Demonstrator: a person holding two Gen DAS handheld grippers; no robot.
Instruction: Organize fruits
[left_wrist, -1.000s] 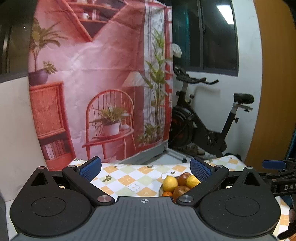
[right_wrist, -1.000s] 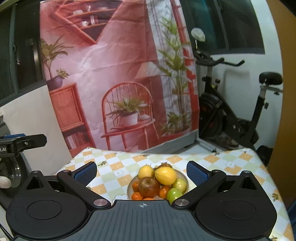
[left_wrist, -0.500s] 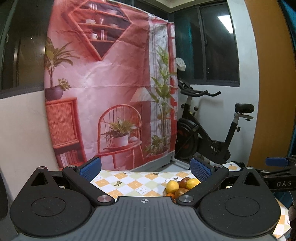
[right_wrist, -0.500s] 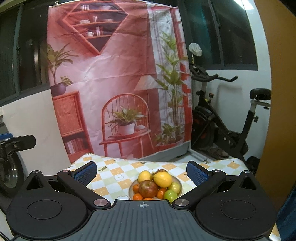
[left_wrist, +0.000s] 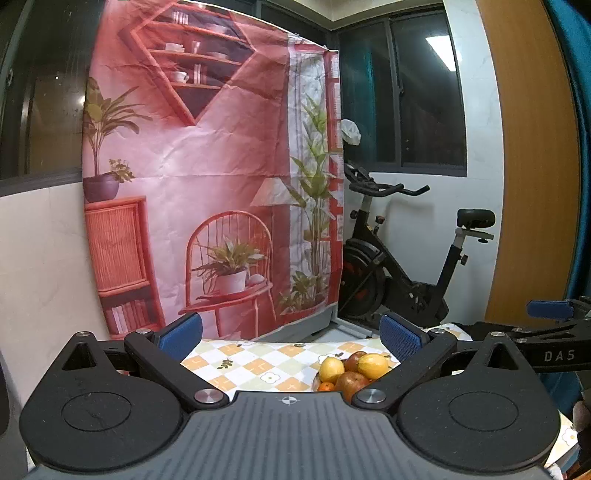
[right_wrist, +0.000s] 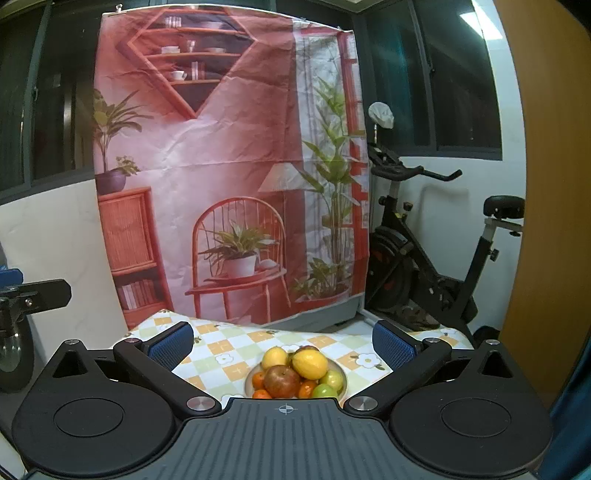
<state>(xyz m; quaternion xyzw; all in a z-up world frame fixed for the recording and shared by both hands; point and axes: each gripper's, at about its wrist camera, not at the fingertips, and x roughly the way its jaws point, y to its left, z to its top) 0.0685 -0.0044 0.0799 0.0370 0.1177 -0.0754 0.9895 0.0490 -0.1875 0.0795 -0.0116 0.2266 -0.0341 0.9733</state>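
Note:
A plate (right_wrist: 342, 373) heaped with fruit stands on a checked tablecloth (right_wrist: 229, 347). On top lie a yellow lemon (right_wrist: 309, 363), a red apple (right_wrist: 281, 381), a yellow fruit (right_wrist: 274, 357), green fruits (right_wrist: 325, 390) and small oranges (right_wrist: 261, 393). The pile also shows in the left wrist view (left_wrist: 351, 371). My right gripper (right_wrist: 282, 343) is open and empty, held well back from and above the plate. My left gripper (left_wrist: 291, 336) is open and empty, to the plate's left. The right gripper shows at the right edge of the left wrist view (left_wrist: 546, 310).
A pink printed backdrop (right_wrist: 229, 166) hangs behind the table. An exercise bike (right_wrist: 424, 266) stands to the right of it, by a white wall and dark window. A wooden door (left_wrist: 535, 184) is at the far right.
Both grippers have pulled back and tilted up; the fruit plate looks smaller and lower in both views. Both jaws stay open.

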